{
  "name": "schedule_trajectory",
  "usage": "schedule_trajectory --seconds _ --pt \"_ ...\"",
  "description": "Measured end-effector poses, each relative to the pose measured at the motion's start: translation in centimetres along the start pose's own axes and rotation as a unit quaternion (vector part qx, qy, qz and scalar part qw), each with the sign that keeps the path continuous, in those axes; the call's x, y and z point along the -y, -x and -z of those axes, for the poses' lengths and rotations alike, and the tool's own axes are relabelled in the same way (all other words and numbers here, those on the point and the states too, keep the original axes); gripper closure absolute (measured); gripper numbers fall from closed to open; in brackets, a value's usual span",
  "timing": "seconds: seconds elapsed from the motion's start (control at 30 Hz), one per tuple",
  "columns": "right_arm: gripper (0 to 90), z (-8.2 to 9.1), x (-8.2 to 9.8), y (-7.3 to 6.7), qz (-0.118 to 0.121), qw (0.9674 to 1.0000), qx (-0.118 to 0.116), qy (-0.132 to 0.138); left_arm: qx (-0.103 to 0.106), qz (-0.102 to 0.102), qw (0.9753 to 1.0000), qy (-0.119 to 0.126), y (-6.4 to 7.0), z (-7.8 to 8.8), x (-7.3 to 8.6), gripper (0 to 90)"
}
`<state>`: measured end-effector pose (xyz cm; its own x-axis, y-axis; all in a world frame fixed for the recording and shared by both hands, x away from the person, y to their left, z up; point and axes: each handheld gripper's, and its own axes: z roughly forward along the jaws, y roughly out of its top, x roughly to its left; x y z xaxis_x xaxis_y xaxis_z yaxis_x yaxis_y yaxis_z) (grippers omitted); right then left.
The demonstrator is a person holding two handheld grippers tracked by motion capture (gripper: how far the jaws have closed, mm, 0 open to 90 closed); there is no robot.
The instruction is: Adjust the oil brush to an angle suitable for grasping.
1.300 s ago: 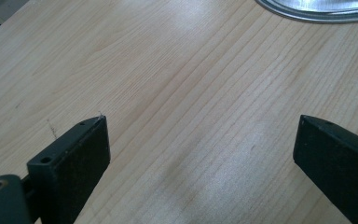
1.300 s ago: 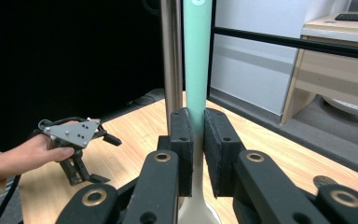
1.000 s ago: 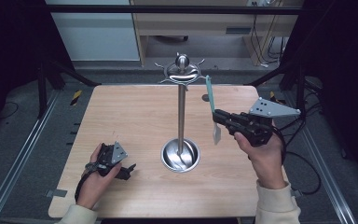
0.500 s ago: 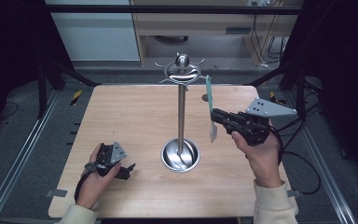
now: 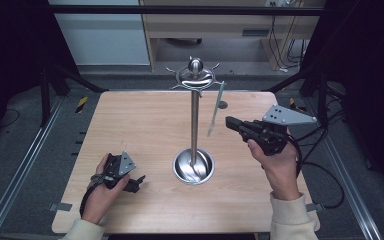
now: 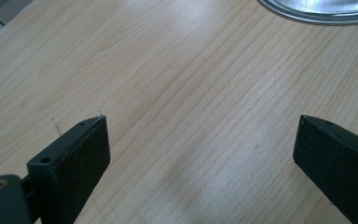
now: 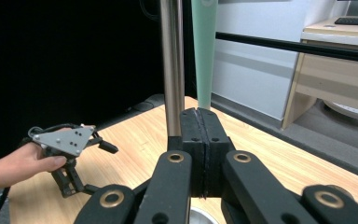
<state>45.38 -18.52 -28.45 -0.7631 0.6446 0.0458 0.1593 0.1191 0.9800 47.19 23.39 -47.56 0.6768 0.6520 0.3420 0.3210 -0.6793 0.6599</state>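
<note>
A tall steel stand has a round dished base point(image 5: 193, 166), a thin pole point(image 5: 195, 125) and a ring of hooks point(image 5: 195, 75) at its top. My right gripper point(image 5: 228, 122) is in the air just right of the pole, shut on a slim pale green utensil point(image 5: 216, 110) that stands nearly upright, its top near the hooks. In the right gripper view the green utensil point(image 7: 204, 51) rises from the shut jaws beside the pole point(image 7: 171, 70). My left gripper point(image 5: 134, 183) rests low on the table's front left, open and holding nothing; its open jaws frame bare wood point(image 6: 200, 154).
The wooden table point(image 5: 145, 120) has a small round hole point(image 5: 222, 104) near its far edge. Metal frame rails point(image 5: 25, 160) run along both sides. A desk and cables stand beyond the far edge. The stand's base rim point(image 6: 317, 9) lies ahead of the left gripper.
My right gripper has moved left toward the pole and the utensil's lower end has swung toward the stand. The left gripper has stayed put.
</note>
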Motion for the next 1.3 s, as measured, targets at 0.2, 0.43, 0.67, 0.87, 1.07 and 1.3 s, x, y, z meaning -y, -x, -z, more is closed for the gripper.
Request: schedule_trajectory --seconds 0.2,0.43,0.67,0.87,1.07,1.3 --pt "90.0 0.1 -0.2 -0.1 0.007 0.9998 0.015 -0.008 0.001 0.002 1.0000 0.001 0.0 0.0 0.0 3.4" --pt "90.0 1.4 -0.7 -0.1 0.021 0.9978 0.062 -0.012 0.003 0.004 1.0000 -0.001 0.1 0.0 0.0 3.4" --pt "87.7 1.9 -0.7 0.3 0.022 0.9965 0.079 -0.016 -0.001 0.005 1.0000 0.005 -0.1 0.1 0.0 3.4" --pt "76.3 2.3 -0.5 0.9 0.007 0.9941 0.106 -0.017 -0.002 0.010 0.9999 0.006 -0.1 0.2 0.0 3.4" --pt "59.5 2.5 -0.3 1.6 -0.003 0.9899 0.137 -0.034 -0.002 0.010 0.9999 0.006 -0.1 0.1 0.0 3.4" --pt "38.0 2.3 0.2 2.4 -0.012 0.9831 0.174 -0.055 -0.003 0.011 0.9999 0.007 -0.2 0.2 0.0 3.4"
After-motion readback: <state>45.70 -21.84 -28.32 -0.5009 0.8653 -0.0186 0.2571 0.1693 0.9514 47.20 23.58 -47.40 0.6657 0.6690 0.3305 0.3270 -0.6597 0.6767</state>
